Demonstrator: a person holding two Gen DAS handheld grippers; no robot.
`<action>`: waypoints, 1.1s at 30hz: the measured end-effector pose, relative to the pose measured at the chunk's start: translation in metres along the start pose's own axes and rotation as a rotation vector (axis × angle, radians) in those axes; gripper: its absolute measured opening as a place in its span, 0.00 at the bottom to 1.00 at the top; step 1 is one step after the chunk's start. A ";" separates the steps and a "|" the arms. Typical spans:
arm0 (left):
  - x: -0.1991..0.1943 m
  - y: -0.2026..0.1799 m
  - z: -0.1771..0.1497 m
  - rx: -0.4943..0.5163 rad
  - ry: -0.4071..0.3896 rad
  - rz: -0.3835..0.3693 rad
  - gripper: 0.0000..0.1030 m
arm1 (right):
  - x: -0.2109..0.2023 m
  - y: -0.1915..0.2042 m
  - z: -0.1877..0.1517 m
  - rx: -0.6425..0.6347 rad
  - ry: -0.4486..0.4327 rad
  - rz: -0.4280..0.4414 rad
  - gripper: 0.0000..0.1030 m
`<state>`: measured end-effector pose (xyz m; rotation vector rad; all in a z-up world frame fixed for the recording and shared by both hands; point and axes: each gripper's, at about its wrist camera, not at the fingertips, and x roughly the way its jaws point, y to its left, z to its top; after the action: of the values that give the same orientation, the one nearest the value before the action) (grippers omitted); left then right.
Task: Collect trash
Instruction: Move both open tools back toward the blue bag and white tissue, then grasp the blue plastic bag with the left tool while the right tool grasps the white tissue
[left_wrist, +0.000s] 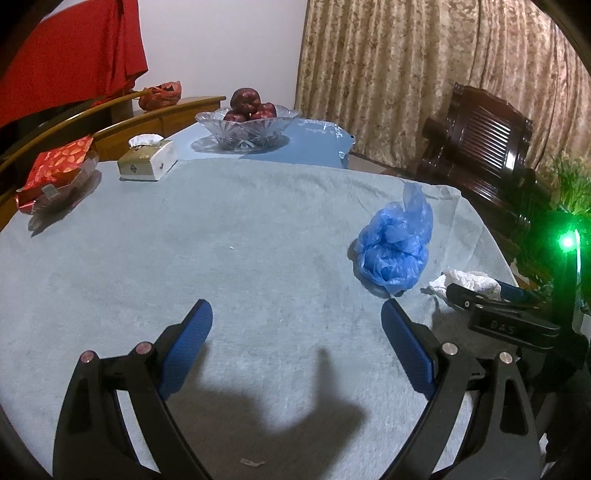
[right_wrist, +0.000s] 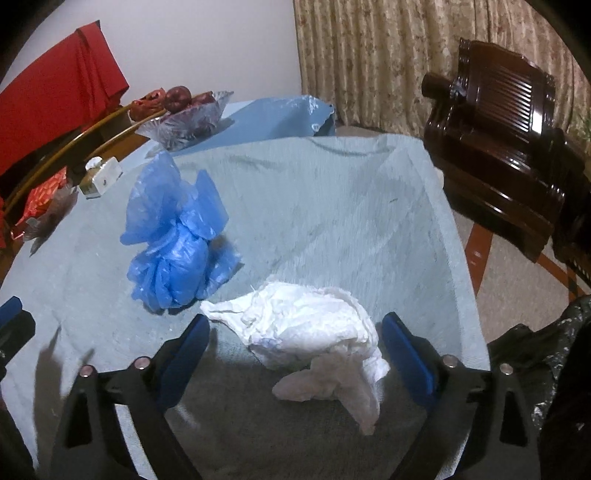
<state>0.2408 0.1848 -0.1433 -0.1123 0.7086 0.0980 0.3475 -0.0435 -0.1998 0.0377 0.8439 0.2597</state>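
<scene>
**While both tongs gape, nothing is collected yet**

With jaws wide and holding nothing, right gripper (right_wrist: 295, 343) straddles the crumpled white tissue (right_wrist: 314, 332), pads not pressing it. Left gripper (left_wrist: 295, 325) is wide open over bare grey cloth (left_wrist: 221, 240). Blue plastic bag (right_wrist: 173, 236) lies just beside the tissue, untouched. Only the right view shows a black bag (right_wrist: 546, 350) at the table edge; only the left shows a small scrap (left_wrist: 251, 461) near its jaws

Blue plastic bag (right_wrist: 173, 236); white crumpled tissue (right_wrist: 314, 332); pale blue-grey tablecloth (right_wrist: 332, 206); red apples (left_wrist: 247, 105).
</scene>
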 end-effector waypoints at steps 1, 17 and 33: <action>0.000 -0.001 0.000 0.000 0.001 -0.001 0.87 | 0.001 0.000 0.000 0.000 0.004 0.001 0.84; 0.011 -0.018 0.004 0.011 0.008 -0.016 0.87 | -0.002 -0.003 -0.002 0.003 0.017 0.053 0.24; 0.059 -0.069 0.035 0.056 0.016 -0.088 0.87 | -0.017 -0.034 0.026 0.065 -0.067 0.012 0.23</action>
<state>0.3170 0.1247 -0.1506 -0.0909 0.7208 -0.0071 0.3634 -0.0787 -0.1744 0.1114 0.7850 0.2406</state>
